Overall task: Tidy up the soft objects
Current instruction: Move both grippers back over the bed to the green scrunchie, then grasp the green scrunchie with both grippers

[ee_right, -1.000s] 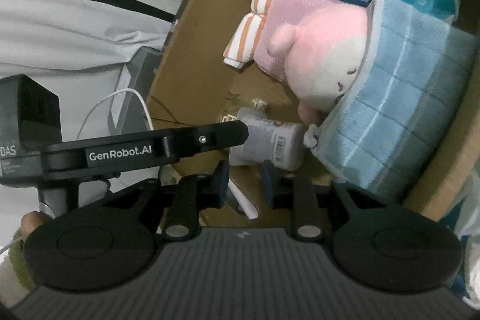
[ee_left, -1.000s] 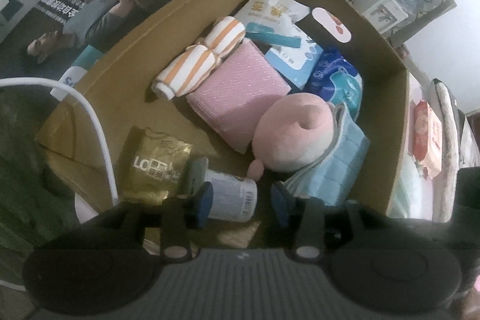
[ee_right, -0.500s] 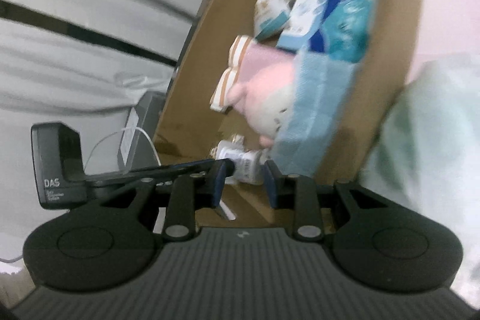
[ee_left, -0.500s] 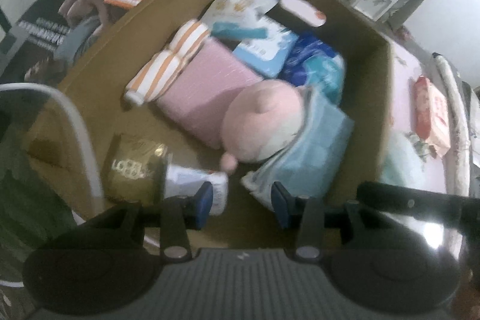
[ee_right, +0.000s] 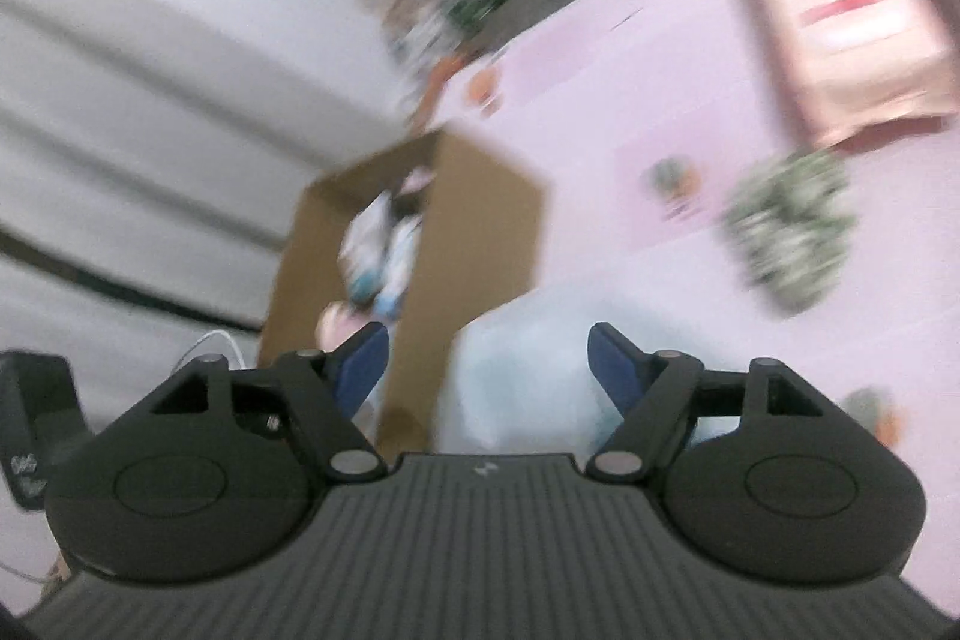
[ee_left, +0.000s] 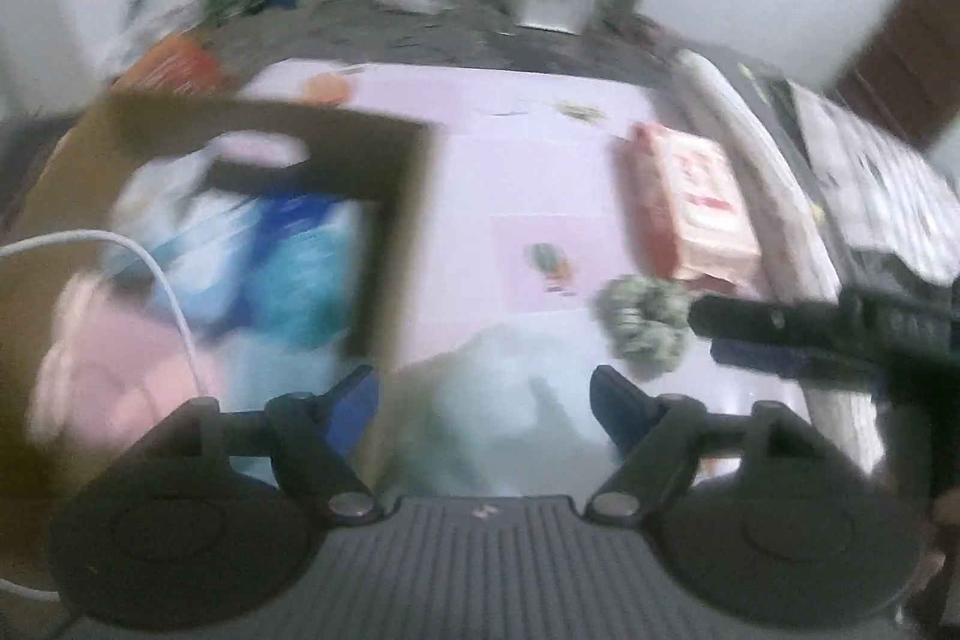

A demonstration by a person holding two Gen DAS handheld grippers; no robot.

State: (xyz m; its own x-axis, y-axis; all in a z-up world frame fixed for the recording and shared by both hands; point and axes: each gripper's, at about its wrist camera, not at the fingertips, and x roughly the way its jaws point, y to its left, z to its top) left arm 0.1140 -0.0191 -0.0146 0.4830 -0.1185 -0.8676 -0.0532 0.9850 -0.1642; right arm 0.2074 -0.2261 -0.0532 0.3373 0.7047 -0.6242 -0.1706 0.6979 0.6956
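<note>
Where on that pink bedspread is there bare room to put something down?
Bare pink bedspread lies between the brown cardboard box and the red-and-white packet. Nearer, it is crowded: a pale blue-green cloth and a speckled green scrunchie. The box is packed full.

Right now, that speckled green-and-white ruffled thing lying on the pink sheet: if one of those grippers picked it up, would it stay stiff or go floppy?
Probably floppy: the ruffled thing looks like gathered, crumpled fabric. It is likely light for its size, since it barely dents the pink sheet. It seems unlikely to roll, as it lies in a flat, uneven bunch. Blur hides finer detail.
</note>
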